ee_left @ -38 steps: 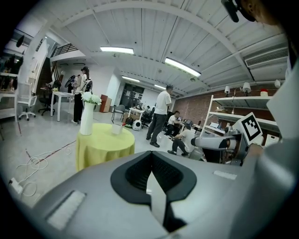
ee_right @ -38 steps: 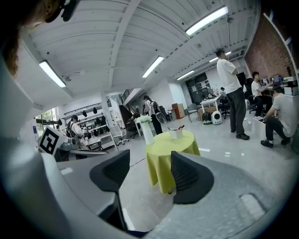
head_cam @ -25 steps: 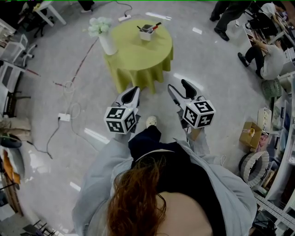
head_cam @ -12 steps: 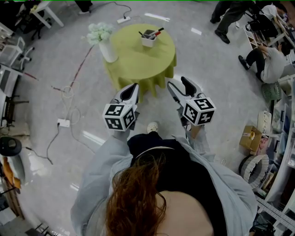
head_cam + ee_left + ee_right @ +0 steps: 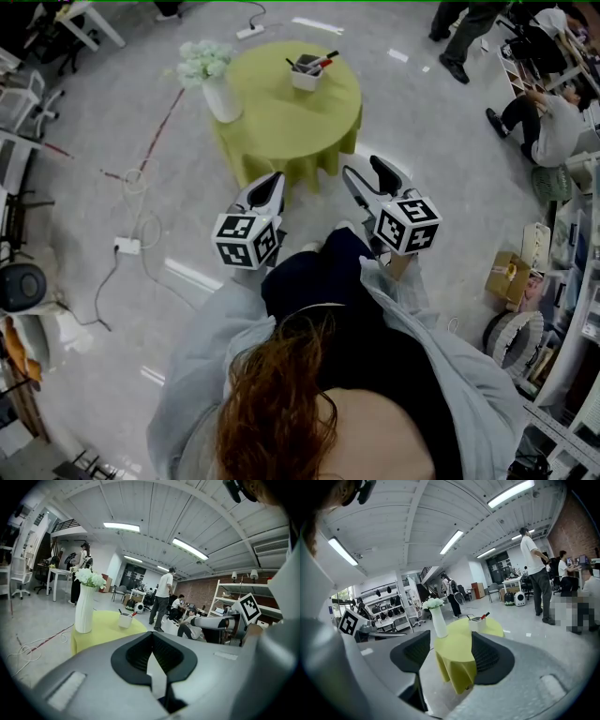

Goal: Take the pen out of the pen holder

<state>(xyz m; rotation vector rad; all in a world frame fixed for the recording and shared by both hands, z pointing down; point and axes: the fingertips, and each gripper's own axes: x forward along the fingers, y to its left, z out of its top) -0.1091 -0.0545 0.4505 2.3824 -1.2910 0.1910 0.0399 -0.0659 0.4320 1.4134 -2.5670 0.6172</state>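
Room: open hall with a white ceiling and strip lights [image 5: 121, 526].
Floor [image 5: 112, 309]: grey and glossy. Loose cables [image 5: 139, 176] and one power strip [image 5: 127, 246] lie left of the left gripper.
Left gripper [image 5: 272, 181]: jaws pressed together, nothing between them.
Table [image 5: 281, 117]: one, round, under a yellow-green cloth, ahead of both grippers and well apart from them.
Vase [image 5: 221, 96]: one, white, holding pale flowers, upright at the table's left edge, ahead of the left gripper.
Pen holder [image 5: 306, 75]: one white cup on the table's far side, ahead, between the two grippers' lines.
Pens: two made out, both leaning in the pen holder. One is a dark pen [image 5: 291, 63], the other a red-tipped pen [image 5: 324, 62].
Right gripper [image 5: 364, 171]: jaws spread and empty. Its own view frames the table between them.
People: one seated person [image 5: 548, 117] right of the right gripper, and one standing person [image 5: 461, 33] farther ahead.
Cardboard box [image 5: 511, 275]: one, on the floor right of the right gripper.
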